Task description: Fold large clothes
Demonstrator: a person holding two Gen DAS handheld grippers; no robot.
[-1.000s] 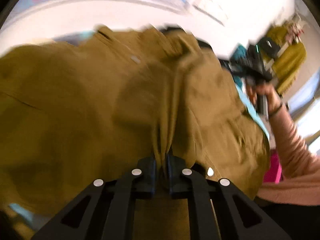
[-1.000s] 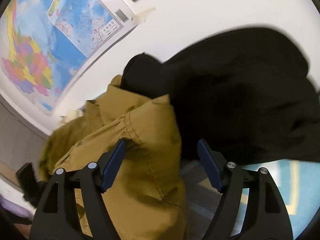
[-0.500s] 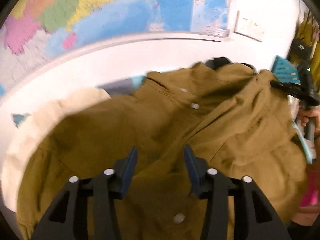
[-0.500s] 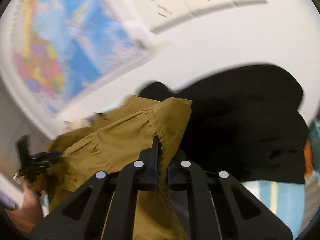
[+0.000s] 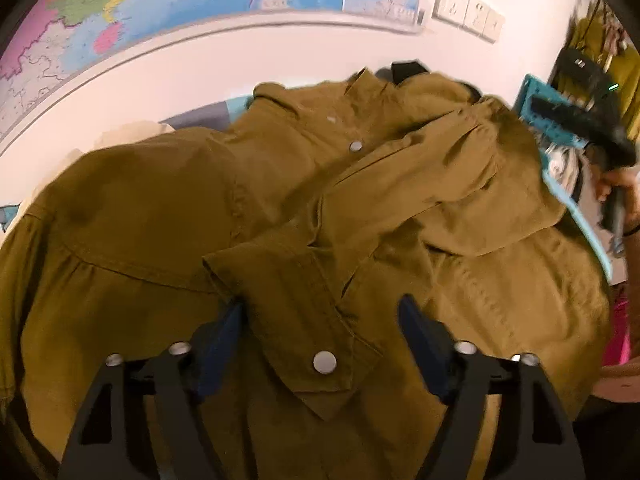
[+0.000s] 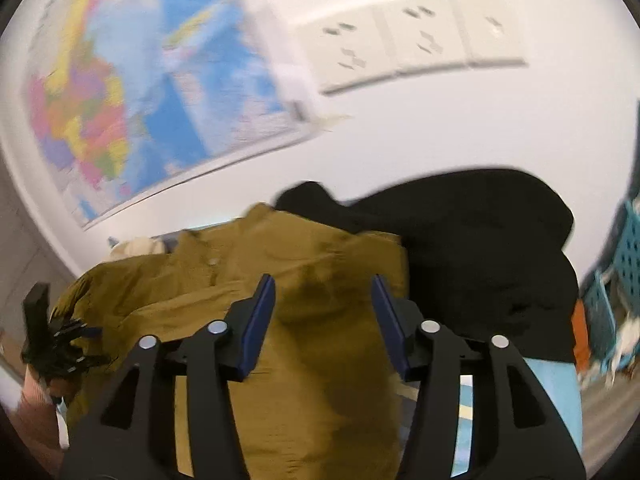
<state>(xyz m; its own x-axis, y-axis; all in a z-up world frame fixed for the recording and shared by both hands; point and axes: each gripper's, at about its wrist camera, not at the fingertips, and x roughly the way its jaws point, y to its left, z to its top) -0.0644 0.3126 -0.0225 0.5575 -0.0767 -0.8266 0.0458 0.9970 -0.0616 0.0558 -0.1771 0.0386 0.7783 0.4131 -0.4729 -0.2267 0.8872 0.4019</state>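
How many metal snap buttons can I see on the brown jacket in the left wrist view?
2. One snap sits on the sleeve cuff between the open left gripper fingers. The other snap is on the brown jacket front near the collar. Folds may hide more.

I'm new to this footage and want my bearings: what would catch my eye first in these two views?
The big mustard-brown jacket fills the middle of both views, spread out with its snap-buttoned cuff lying between the open fingers of the left gripper. Behind it, a colourful map covers the white wall. In the right wrist view a black garment is heaped just right of the jacket, past the open right gripper.
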